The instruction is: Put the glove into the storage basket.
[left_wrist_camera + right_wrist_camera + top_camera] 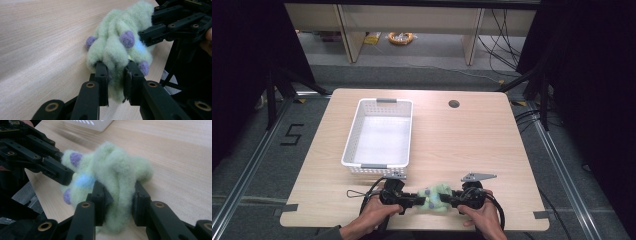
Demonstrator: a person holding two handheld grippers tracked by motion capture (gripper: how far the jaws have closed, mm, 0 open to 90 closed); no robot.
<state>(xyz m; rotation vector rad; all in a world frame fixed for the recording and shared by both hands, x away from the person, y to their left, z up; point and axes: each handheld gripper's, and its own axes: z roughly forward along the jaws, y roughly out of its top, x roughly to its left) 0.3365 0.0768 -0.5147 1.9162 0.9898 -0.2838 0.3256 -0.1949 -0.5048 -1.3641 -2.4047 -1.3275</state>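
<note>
High view is showing both grippers pinching the fuzzy green toy (pixel 435 195) at the tabletop's near edge, left fingers (pixel 101 75) and right fingers (pixel 99 195) clamping opposite ends.

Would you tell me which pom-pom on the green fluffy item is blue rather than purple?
The pale blue pom-pom beside the right gripper's near finger; the purple pom-poms are darker.

Even overhead light falls on the table (pixel 472 145) in the high view, while black surrounds swallow the frame from nine to three o'clock. In both gripper views the jaws at six o'clock are sharp and the far tabletop blurs. Shadows seem faint, perhaps diffuse lighting.
</note>
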